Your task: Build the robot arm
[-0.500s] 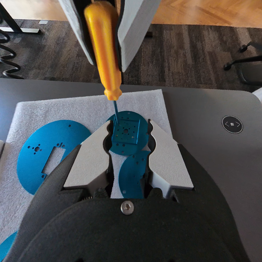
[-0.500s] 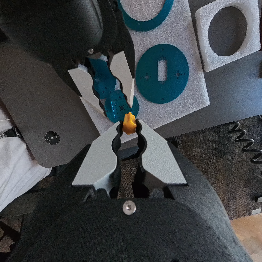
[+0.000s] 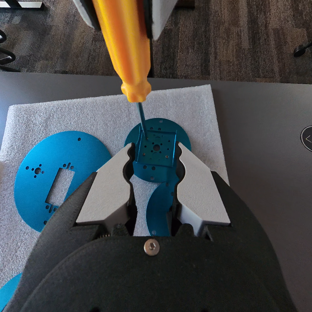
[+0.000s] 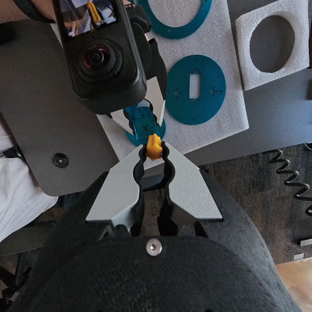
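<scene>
Screwdriver (image 3: 125, 50), orange-handled and clamped in the right gripper (image 4: 154, 148), stands tip-down in a corner hole of the blue bracket (image 3: 156, 148) that the left gripper (image 3: 155, 146) squeezes on a blue disc (image 3: 182, 135); keeping it upright and steady matters.

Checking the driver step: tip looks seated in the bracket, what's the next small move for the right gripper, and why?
Probably twist the screwdriver in place, pressing lightly down. Its tip sits at a far-corner hole of the blue bracket, the right gripper is shut on the handle, and the left gripper brackets the bracket's sides, steadying it on the round blue plate.
</scene>
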